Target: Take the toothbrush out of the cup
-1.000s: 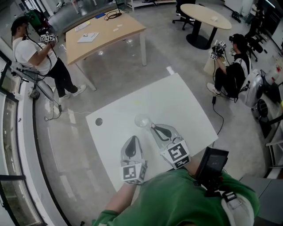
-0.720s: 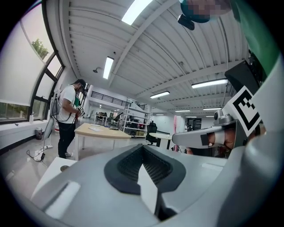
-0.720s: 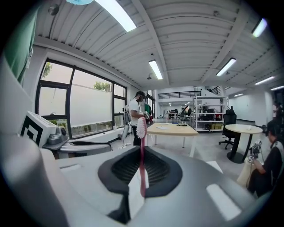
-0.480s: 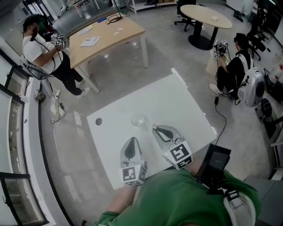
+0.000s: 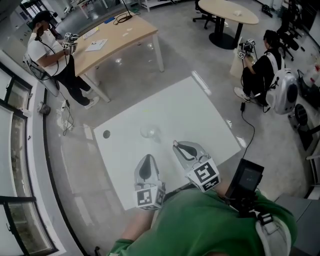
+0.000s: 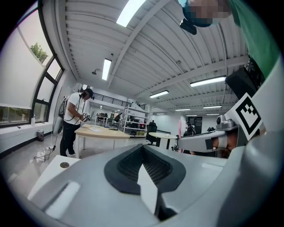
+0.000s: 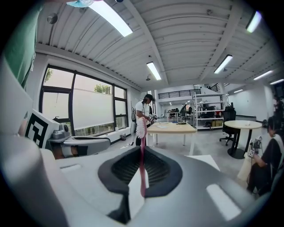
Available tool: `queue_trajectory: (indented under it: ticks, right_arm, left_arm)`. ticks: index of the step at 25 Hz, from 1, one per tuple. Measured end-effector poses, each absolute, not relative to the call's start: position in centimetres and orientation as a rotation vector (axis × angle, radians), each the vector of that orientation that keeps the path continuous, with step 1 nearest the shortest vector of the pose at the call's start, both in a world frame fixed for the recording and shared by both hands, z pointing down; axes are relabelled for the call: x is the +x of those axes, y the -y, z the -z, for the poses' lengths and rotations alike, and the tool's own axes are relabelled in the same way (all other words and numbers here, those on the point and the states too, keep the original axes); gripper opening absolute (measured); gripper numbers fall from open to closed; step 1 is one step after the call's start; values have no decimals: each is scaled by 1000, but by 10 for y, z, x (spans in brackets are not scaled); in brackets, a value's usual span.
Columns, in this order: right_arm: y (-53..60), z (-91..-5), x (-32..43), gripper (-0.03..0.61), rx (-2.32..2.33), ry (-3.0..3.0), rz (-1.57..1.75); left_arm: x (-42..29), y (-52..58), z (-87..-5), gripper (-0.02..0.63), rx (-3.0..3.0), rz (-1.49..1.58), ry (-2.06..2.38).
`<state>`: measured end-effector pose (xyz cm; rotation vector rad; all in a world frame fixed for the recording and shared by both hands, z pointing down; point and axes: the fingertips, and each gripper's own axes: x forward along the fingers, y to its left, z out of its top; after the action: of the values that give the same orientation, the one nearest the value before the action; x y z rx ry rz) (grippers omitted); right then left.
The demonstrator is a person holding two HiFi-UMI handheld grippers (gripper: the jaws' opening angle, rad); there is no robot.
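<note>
The white square bench has a flat, plain top. A clear glass cup stands on it, near the middle. A small dark round spot sits close to one corner of the bench. The left tongs are held over the near side of the bench, and they are pressed together with nothing in them. The right tongs are held beside them, near the cup but not touching it. They pinch a thin pink toothbrush by its handle, so the toothbrush is out of the cup. Its white brush end sticks out past the tips of the tongs. The room is big, with a shiny grey floor. A long wooden table stands past the bench, and a person in a white shirt stands at its end. A round wooden table stands farther off. A person in black clothes sits on the floor side near it. Big windows fill one wall. Long bright lights hang on the ribbed ceiling.
</note>
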<state>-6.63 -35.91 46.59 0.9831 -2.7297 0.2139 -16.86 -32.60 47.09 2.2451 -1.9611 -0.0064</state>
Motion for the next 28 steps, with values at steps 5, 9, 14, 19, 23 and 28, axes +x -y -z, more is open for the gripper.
queue_trajectory:
  ticks: [5, 9, 14, 19, 23, 28]
  right_arm:
    - [353, -465, -57, 25, 978, 2733, -219]
    - [356, -459, -54, 25, 993, 2737, -203]
    - [353, -466, -62, 25, 981, 2737, -203]
    - [351, -470, -66, 25, 942, 2747, -208]
    - [352, -467, -66, 25, 934, 2751, -205]
    - [352, -466, -72, 25, 932, 2752, -200]
  left_arm:
    - [-159, 320, -469, 6, 2236, 10, 1971]
    - [-157, 319, -468, 6, 2228, 17, 1979]
    - [-167, 316, -473, 6, 2220, 24, 1996]
    - [-168, 316, -476, 6, 2209, 19, 1998]
    - [-165, 319, -472, 6, 2213, 19, 2001]
    - [-170, 320, -471, 6, 2223, 22, 1996]
